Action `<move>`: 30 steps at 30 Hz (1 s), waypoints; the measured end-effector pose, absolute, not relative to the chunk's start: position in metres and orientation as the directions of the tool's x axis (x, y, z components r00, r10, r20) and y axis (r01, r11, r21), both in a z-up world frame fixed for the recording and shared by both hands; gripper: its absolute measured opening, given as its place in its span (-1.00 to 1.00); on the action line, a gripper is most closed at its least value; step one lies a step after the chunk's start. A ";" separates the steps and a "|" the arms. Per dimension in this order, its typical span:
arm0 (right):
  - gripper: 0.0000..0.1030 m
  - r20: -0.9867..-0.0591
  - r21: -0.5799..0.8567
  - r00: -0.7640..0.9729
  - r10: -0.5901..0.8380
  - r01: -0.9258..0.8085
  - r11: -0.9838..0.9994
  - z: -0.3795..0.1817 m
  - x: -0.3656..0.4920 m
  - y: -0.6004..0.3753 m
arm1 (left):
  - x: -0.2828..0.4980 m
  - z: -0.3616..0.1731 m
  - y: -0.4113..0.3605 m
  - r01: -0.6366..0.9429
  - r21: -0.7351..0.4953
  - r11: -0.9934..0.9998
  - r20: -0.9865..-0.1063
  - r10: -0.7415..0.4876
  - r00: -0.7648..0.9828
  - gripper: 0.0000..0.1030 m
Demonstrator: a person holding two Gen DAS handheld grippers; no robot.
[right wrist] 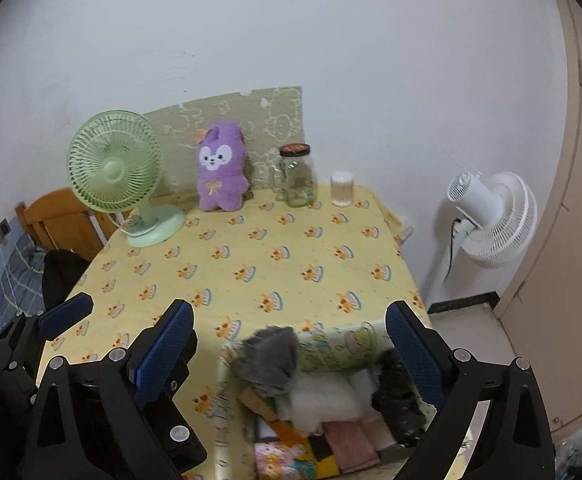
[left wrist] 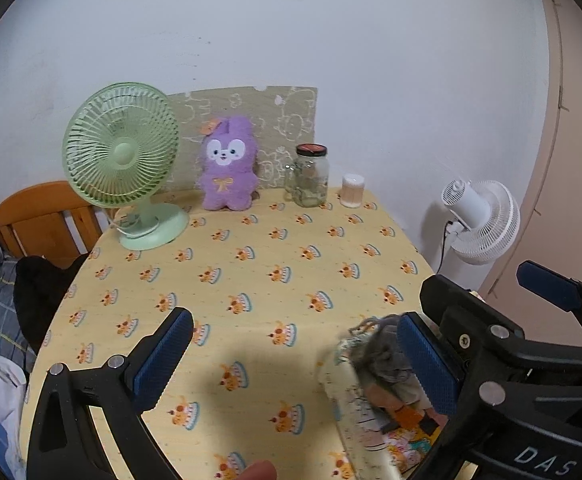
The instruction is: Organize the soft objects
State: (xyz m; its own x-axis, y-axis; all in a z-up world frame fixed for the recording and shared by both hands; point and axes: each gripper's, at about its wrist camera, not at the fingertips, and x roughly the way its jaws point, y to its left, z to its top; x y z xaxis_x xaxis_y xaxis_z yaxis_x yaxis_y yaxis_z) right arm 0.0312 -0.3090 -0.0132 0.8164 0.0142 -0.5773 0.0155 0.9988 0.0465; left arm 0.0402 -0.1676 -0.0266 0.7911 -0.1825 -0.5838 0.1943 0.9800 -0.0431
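Observation:
A soft fabric storage box (right wrist: 331,350) sits at the table's near edge, with a grey knitted item (right wrist: 275,354), a white fluffy item (right wrist: 323,396), a black item (right wrist: 395,396) and coloured cloths inside. The box also shows in the left wrist view (left wrist: 351,412). My right gripper (right wrist: 291,360) is open and empty, its fingers straddling the box. My left gripper (left wrist: 295,360) is open and empty, just left of the box. A purple plush bunny (left wrist: 229,164) stands upright at the far side of the table against a green mat; it also shows in the right wrist view (right wrist: 221,168).
A green desk fan (left wrist: 125,160) stands at the far left of the yellow tablecloth (left wrist: 251,264). A glass jar (left wrist: 311,176) and a small toothpick container (left wrist: 353,191) stand at the back right. A white fan (left wrist: 483,220) stands off the table's right side. A wooden chair (left wrist: 43,220) is at left.

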 end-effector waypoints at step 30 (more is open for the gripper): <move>1.00 -0.398 0.019 0.913 0.088 -0.088 0.996 0.022 0.023 -0.225 | 0.027 0.001 -0.087 0.089 -0.061 0.994 -0.439 -0.107 0.892 0.99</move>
State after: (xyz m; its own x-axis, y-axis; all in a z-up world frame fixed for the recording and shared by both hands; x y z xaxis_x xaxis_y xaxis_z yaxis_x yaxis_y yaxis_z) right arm 0.0226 -0.2247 0.0218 0.9133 0.0882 -0.3976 -0.0879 0.9959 0.0190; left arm 0.0270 -0.0865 0.0008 0.8924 -0.1066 -0.4385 0.0888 0.9942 -0.0610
